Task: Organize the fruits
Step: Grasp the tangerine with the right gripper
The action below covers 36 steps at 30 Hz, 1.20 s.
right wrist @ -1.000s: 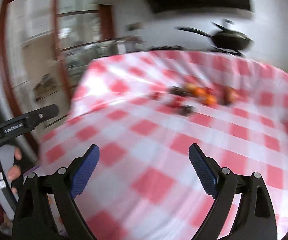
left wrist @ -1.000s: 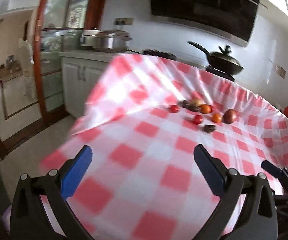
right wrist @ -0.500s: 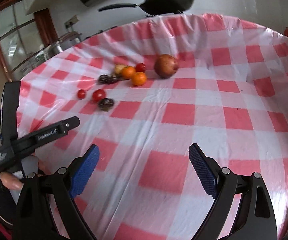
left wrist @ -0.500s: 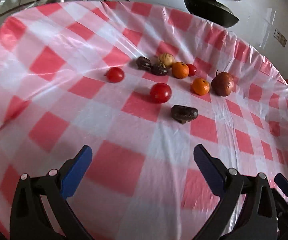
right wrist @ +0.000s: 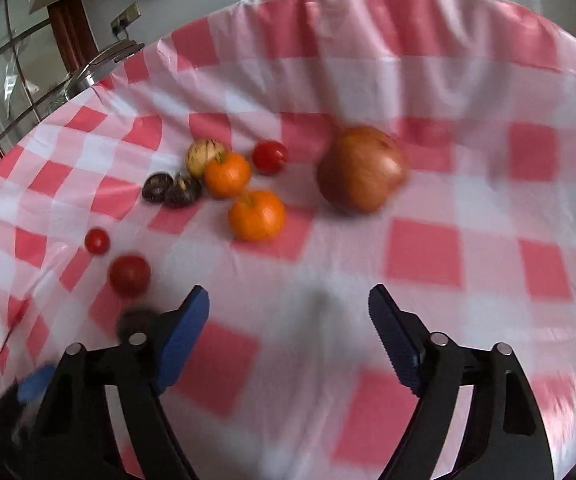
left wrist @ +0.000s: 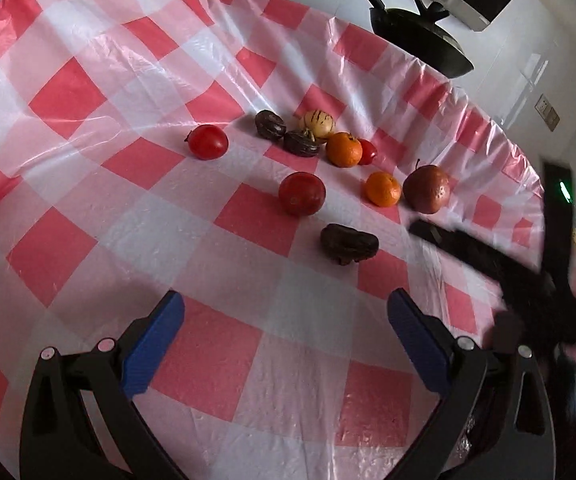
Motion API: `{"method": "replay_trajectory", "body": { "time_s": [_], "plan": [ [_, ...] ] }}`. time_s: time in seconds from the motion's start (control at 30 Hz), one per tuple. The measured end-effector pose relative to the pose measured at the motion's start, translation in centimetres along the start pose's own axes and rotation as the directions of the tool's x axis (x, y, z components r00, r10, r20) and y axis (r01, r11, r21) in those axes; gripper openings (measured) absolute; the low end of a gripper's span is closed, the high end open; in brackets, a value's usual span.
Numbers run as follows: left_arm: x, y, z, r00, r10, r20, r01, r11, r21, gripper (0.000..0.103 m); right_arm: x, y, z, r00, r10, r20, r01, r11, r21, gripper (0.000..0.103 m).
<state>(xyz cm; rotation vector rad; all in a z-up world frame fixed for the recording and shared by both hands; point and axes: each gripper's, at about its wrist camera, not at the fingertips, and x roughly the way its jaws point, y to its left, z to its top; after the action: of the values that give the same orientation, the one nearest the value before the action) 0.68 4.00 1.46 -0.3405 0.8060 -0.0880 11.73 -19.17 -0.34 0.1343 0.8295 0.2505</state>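
A: While both grippers hang over the checked cloth (left wrist: 224, 344), nothing is held. Left gripper (left wrist: 288, 332): jaws spread wide, only cloth between. Right gripper (right wrist: 288, 320): jaws closing, still apart, nothing between them.

B: Fruit position?

A: All loose on the cloth, ahead of both jaw sets. From the right gripper the pomegranate (right wrist: 362, 170) lies ahead, slightly right; the two oranges (right wrist: 257, 215) ahead-left. From the left gripper the dark fruit (left wrist: 349, 243) is closest, ahead and a little right, long axis running across the jaws; big tomato (left wrist: 302, 193) just past it.

B: Nearer hand?

A: Left for the dark fruit, right for the pomegranate, I judge.

B: View differences?

A: Left view shows the right gripper blurred at its right edge, plus a pan (left wrist: 420, 36) behind. Right view is smeared; dark fruit half hidden behind its left finger.
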Motion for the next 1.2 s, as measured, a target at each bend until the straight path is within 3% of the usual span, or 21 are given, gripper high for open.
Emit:
{"method": "replay_trajectory", "body": {
  "time_s": [0.17,0.3,0.4,0.43,0.57,0.93,1.1,1.2],
  "plan": [
    [0.5,-0.5,0.0,1.0,0.006,-0.024,-0.006,1.0,0.022,0.101,4.3,1.5,3.0,0.998,-0.025,-0.059,0.022,0.998,-0.062,0.066],
    [0.6,-0.5,0.0,0.999,0.004,-0.031,-0.003,1.0,0.028,0.101,6.4,1.5,4.5,0.995,-0.044,-0.085,0.039,0.998,-0.054,0.064],
    [0.9,-0.6,-0.1,0.999,0.014,-0.041,-0.012,0.999,0.032,0.101,6.6,2.1,4.7,0.995,-0.051,-0.083,0.044,0.996,-0.082,0.053],
    [0.9,-0.7,-0.2,0.999,0.016,-0.042,-0.015,0.999,0.035,0.101,6.6,2.2,4.6,0.996,-0.043,-0.083,0.036,0.996,-0.087,0.043],
    [1.0,-0.8,-0.3,0.999,0.021,-0.044,-0.019,0.999,0.038,0.101,5.0,1.8,3.4,0.998,-0.01,-0.061,0.007,0.999,-0.05,0.042],
    [0.8,-0.6,-0.2,0.999,-0.003,-0.047,0.004,0.999,0.032,0.101,-2.3,-4.5,-1.9,0.994,0.077,0.073,-0.092,0.967,0.236,0.042],
    [1.1,-0.9,0.1,0.997,0.007,-0.082,-0.002,0.998,0.063,0.101,-2.3,-5.3,-2.0,0.992,0.106,0.072,-0.12,0.962,0.243,0.042],
    [1.7,-0.4,1.3,0.995,-0.005,-0.097,0.004,1.0,-0.012,0.101,-2.3,-5.5,-2.1,0.99,0.117,0.08,-0.134,0.957,0.256,0.042]
  ]
}}
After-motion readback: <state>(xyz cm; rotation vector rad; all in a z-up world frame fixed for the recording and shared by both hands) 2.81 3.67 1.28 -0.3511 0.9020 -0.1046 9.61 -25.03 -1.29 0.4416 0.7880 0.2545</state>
